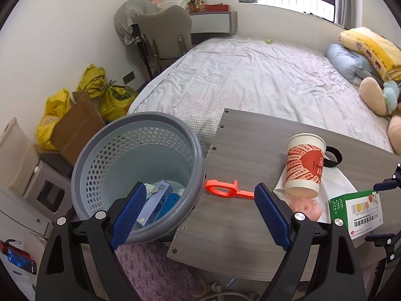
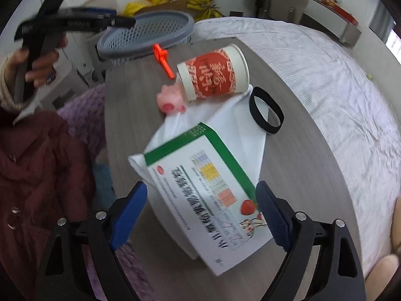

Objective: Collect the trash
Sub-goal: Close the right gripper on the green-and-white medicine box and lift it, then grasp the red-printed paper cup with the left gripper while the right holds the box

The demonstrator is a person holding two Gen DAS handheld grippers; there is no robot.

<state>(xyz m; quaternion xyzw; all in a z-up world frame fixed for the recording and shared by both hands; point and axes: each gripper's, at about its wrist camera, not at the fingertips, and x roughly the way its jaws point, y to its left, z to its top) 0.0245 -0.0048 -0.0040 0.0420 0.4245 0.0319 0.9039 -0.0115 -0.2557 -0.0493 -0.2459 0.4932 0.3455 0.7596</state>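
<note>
A grey perforated basket (image 1: 200,155) stands at the left end of the wooden board (image 1: 250,135) and holds blue boxes (image 1: 160,203) and bits of foil. My left gripper (image 1: 200,188) is open and empty, spanning the basket's near rim and an orange plastic clip (image 1: 225,189). On the board lie a red-and-white paper cup (image 2: 213,72) on its side, a pink pig toy (image 2: 171,97), a black band (image 2: 267,110) and a white bag (image 2: 225,115). A green-and-white medicine box (image 2: 200,188) lies on the bag between my right gripper's (image 2: 201,188) open fingers.
The bed (image 1: 250,75) runs behind the board, with pillows and plush toys (image 1: 373,95) at its right. Yellow bags (image 1: 112,97), cardboard and a chair (image 1: 165,35) stand by the left wall. A purple blanket (image 2: 82,115) and a maroon coat (image 2: 37,163) lie near the board's front.
</note>
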